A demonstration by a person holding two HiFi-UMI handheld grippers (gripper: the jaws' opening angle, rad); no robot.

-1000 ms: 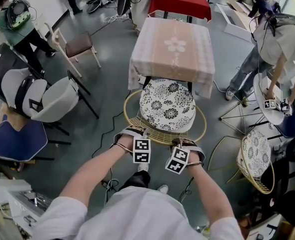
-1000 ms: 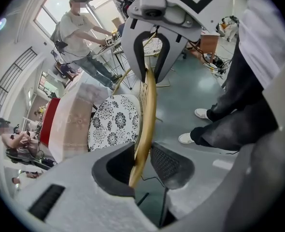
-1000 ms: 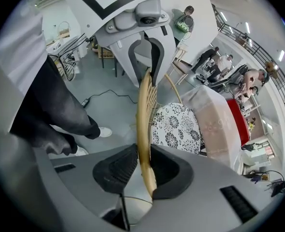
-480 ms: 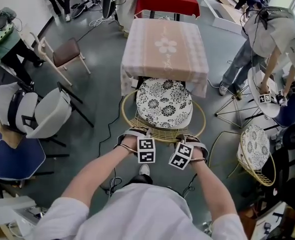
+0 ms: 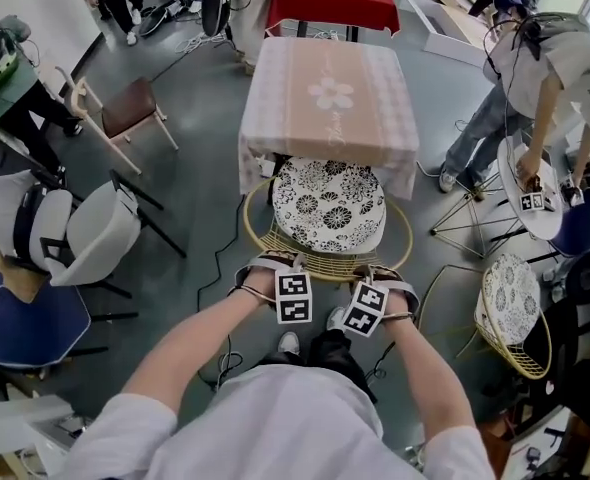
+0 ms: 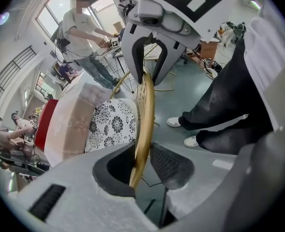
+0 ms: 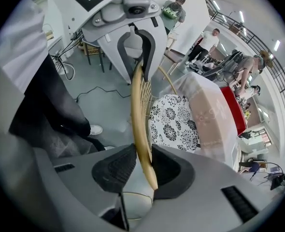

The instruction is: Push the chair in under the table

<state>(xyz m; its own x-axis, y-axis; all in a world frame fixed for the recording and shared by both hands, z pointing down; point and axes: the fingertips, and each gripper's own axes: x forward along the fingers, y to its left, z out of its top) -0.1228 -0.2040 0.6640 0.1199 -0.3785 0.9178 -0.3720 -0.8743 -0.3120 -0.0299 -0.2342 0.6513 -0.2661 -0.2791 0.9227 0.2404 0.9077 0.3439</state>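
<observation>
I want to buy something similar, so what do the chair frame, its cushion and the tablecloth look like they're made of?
Chair frame: probably gold-painted metal tube with thin rods, smooth with a slight sheen; rattan is possible.
Cushion: fabric, matte, with a black-and-white flower print.
Tablecloth: soft cloth, pale pink, hanging in folds at the edges.

Both arms reach out from the near edge towards the far side, the left arm (image 5: 185, 353) and the right arm (image 5: 425, 373) running side by side with the wrists bent steeply down. The left gripper (image 5: 272, 261) is clamped on the chair rim (image 6: 145, 110), with one pad on each side. The right gripper (image 5: 377, 273) has the same rim between its pads, touching both. Its jaws have just been opening a little.
</observation>
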